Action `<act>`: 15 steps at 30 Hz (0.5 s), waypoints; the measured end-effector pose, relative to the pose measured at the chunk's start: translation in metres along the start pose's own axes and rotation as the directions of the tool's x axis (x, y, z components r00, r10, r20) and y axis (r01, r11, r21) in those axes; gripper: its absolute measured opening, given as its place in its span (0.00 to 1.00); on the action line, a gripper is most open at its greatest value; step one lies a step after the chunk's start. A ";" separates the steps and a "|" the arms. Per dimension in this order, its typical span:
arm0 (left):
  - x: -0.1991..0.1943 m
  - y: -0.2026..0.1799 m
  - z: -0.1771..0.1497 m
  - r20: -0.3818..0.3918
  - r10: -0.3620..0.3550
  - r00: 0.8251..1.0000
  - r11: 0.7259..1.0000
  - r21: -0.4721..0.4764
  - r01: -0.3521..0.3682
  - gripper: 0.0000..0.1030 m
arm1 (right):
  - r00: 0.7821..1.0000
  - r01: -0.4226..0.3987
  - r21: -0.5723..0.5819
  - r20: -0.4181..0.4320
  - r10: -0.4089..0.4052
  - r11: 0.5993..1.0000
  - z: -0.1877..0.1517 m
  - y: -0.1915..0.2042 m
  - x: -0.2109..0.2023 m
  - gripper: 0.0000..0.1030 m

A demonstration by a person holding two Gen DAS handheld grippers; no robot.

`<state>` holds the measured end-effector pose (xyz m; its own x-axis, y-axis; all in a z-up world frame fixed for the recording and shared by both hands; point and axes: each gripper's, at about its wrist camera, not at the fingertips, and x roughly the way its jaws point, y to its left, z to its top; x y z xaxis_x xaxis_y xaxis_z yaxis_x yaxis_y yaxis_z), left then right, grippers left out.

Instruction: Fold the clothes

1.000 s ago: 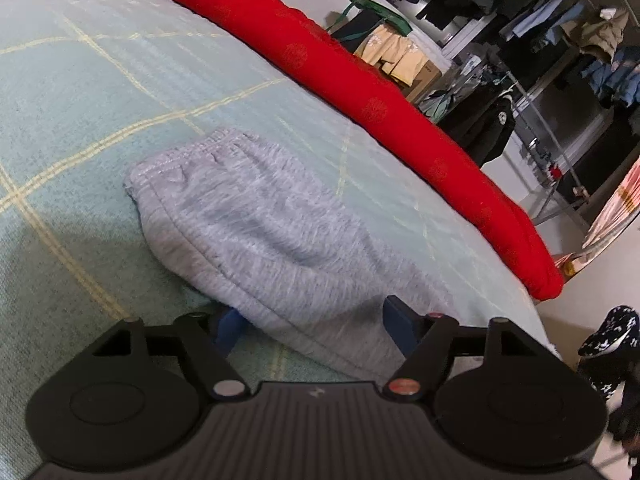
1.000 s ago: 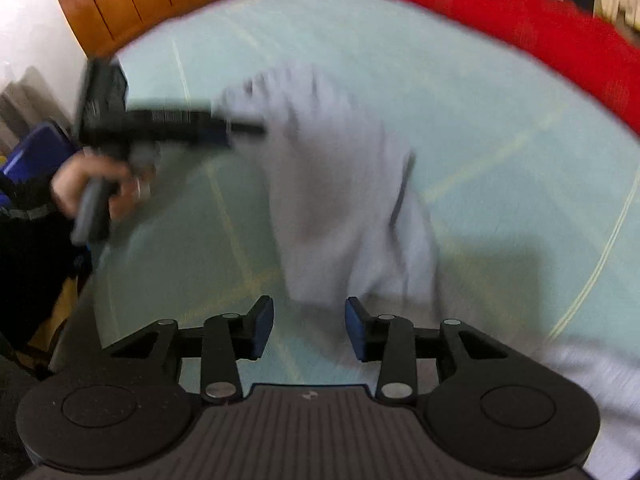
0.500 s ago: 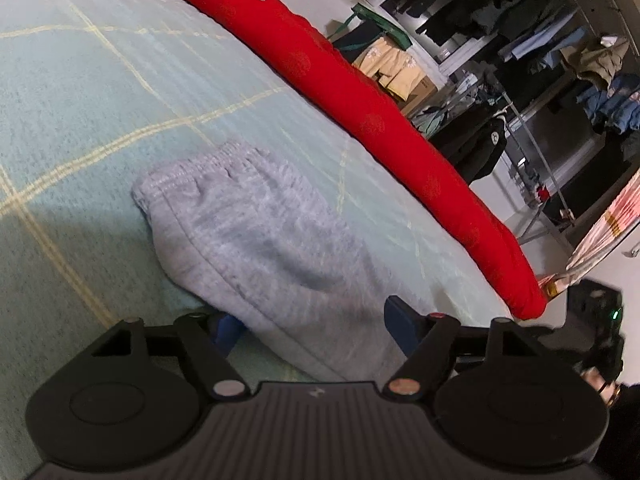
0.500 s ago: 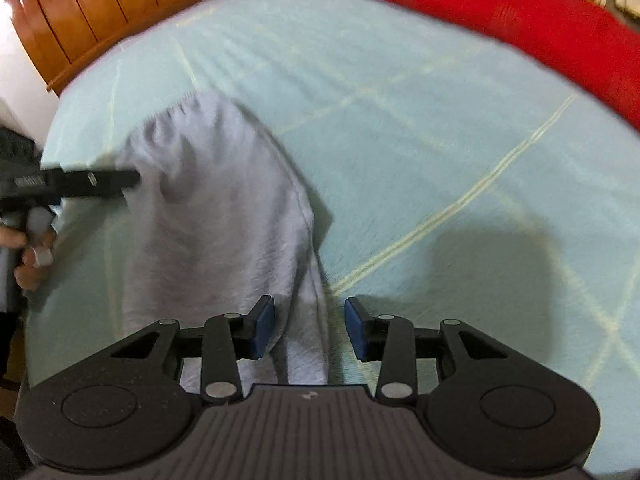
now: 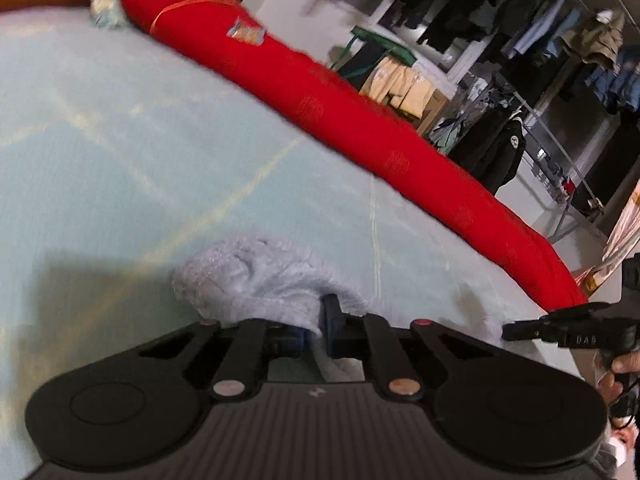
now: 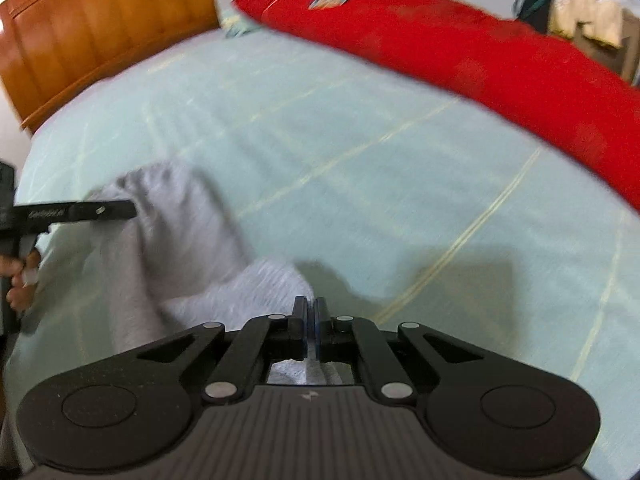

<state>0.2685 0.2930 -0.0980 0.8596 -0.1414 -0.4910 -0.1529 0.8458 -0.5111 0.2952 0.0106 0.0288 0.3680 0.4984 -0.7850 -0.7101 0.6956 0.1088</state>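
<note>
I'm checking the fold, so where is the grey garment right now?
The grey garment lies on the green bedspread, pinched between both grippers, left in the right wrist view.

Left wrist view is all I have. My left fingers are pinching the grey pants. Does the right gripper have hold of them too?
Observer: Yes. In the right wrist view the right gripper has just closed its fingers, and they are shut on a fold of the grey pants.
Operator: Which end am I holding?
Observer: Seen from there, the left gripper, its fingers also just closed on cloth, grips the gathered end nearer the wooden headboard.
Operator: Is the cloth taut between them?
Observer: It looks slack, bunched on the bedsheet.
</note>
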 end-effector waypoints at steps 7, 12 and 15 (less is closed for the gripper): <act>0.021 -0.016 0.067 0.095 0.012 0.995 0.997 0.081 -0.020 0.07 | 0.992 0.107 0.039 0.063 -0.109 0.994 0.052 -0.042 0.008 0.04; 0.054 -0.027 0.098 0.129 0.021 0.991 0.991 0.126 -0.037 0.07 | 0.981 0.161 0.071 0.098 -0.168 0.984 0.092 -0.074 0.026 0.04; 0.066 -0.034 0.104 0.183 0.018 0.983 0.986 0.158 -0.048 0.07 | 0.977 0.184 0.089 0.095 -0.192 0.979 0.105 -0.088 0.043 0.04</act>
<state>0.3809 0.3084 -0.0396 0.9316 -0.0294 -0.3623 -0.1144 0.9224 -0.3689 0.4360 0.0254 0.0492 0.5532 0.4022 -0.7296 -0.5737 0.8189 0.0164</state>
